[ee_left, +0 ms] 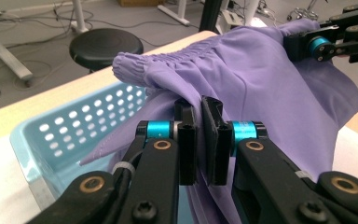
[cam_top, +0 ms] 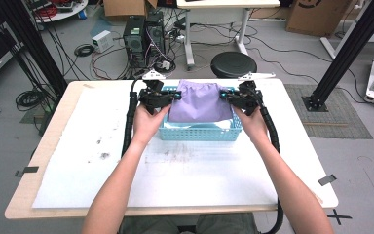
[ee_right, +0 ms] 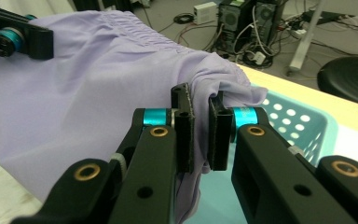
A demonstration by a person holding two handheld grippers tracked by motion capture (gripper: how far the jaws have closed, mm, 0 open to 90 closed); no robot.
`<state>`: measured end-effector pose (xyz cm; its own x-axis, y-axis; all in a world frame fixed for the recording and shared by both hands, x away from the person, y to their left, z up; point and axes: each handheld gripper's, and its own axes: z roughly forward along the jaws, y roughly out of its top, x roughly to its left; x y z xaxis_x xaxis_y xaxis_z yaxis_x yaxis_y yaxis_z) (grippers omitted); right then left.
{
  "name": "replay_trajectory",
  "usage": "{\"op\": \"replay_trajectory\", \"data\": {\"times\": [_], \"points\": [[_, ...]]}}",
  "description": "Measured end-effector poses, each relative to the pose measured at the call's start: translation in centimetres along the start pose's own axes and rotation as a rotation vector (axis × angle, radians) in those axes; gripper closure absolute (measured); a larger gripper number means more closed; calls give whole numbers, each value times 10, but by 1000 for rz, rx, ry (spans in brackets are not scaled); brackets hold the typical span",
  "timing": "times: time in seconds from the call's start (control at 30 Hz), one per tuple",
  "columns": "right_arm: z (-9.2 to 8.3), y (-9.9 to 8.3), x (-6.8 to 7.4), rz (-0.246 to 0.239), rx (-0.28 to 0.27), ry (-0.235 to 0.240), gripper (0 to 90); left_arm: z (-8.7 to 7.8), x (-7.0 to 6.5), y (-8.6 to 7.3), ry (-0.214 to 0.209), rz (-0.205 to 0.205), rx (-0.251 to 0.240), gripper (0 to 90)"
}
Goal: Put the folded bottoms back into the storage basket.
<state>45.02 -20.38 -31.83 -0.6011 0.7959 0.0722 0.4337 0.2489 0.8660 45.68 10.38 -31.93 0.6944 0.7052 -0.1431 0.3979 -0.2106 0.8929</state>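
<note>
No readable writing on anything. My left gripper [cam_top: 171, 96] and right gripper [cam_top: 229, 97] are each clamped on a side of the lilac fabric garment with gathered waistband [cam_top: 199, 100], stretched over the pale blue perforated plastic basket [cam_top: 199, 132] near the white-covered table's [cam_top: 78, 165] far edge. Both forearms reach forward, hands level.

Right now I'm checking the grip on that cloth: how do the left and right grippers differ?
The left gripper pinches the purple cloth at its left edge, the right gripper at its right edge. The left one sits over the blue basket's left end, the right one over its right end. Both are shut on the cloth, holding it spread above the basket.
</note>
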Motion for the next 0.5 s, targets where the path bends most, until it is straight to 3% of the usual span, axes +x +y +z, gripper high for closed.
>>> {"op": "replay_trajectory", "data": {"times": [0.17, 0.33, 0.37, 0.5], "points": [[16, 2, -9, -5, 4, -20, 843, 16, 9, 0, 22, 18, 18, 849], [36, -4, -18, -4, 45, -53, 818, 32, 20, -8, 35, 2, 39, 846], [39, -6, -20, -2, 54, -63, 754, 35, 22, -11, 49, -1, 43, 825], [41, -9, -23, -5, 81, -83, 575, 33, 29, -22, 89, -21, 39, 558]]}}
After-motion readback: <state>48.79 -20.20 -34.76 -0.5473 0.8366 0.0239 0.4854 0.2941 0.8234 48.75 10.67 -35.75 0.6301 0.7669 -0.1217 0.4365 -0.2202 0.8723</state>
